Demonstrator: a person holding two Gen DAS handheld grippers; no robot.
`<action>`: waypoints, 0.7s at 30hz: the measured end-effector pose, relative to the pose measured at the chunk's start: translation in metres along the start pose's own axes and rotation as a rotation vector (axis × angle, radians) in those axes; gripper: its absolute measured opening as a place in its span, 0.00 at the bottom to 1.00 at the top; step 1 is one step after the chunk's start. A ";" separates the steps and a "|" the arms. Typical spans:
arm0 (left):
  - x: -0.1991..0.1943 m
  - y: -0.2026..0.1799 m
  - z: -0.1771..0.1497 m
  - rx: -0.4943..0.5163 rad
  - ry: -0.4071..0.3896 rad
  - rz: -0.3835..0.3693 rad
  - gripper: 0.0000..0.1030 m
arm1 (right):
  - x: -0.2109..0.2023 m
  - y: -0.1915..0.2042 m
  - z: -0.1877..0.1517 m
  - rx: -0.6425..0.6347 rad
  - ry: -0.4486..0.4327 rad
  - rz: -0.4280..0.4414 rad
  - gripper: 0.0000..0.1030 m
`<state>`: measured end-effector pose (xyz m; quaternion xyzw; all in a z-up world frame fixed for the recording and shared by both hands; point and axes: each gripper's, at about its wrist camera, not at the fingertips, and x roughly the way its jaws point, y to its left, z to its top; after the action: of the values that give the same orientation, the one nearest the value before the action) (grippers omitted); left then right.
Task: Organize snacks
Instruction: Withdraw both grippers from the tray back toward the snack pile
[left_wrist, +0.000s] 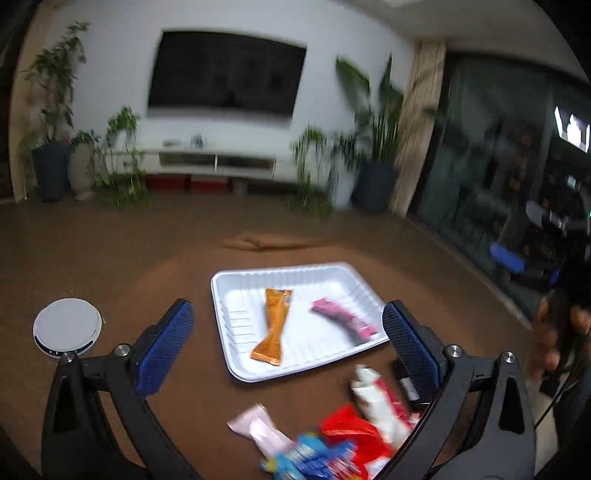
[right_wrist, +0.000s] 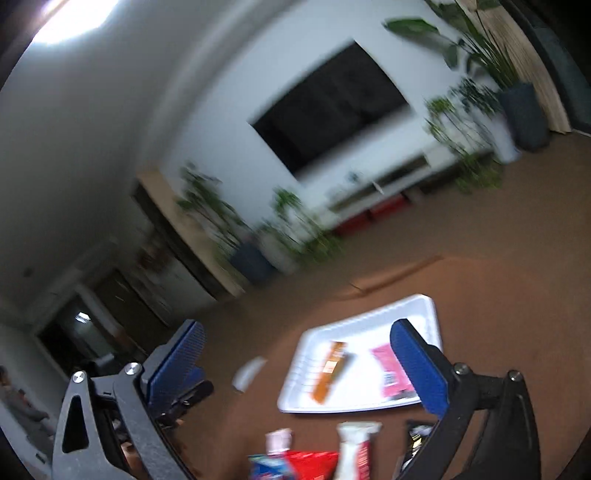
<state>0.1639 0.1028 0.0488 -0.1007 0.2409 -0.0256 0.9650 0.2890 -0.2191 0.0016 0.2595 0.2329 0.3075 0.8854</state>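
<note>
Two wrapped snacks already lie in your white tray at mid-frame: an orange bar and a pink packet. Roughly five more wrappers sit in the loose pile at the lower edge, though blur makes that count uncertain. They look light, soft and crinkly, likely slippery; pinch each across its flat middle. Your left gripper and right gripper both stand wide open, empty, above the brown table.
</note>
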 end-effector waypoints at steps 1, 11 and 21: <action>-0.016 -0.005 -0.009 -0.019 0.017 0.016 1.00 | -0.013 0.005 -0.009 -0.001 -0.018 0.024 1.00; -0.081 -0.019 -0.128 -0.250 0.199 0.038 1.00 | -0.064 0.013 -0.124 0.030 0.242 -0.057 1.00; -0.062 -0.095 -0.168 0.152 0.347 -0.108 1.00 | -0.082 -0.009 -0.178 0.159 0.373 -0.128 1.00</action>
<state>0.0297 -0.0149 -0.0482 -0.0343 0.3954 -0.1127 0.9109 0.1333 -0.2232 -0.1174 0.2517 0.4322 0.2738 0.8215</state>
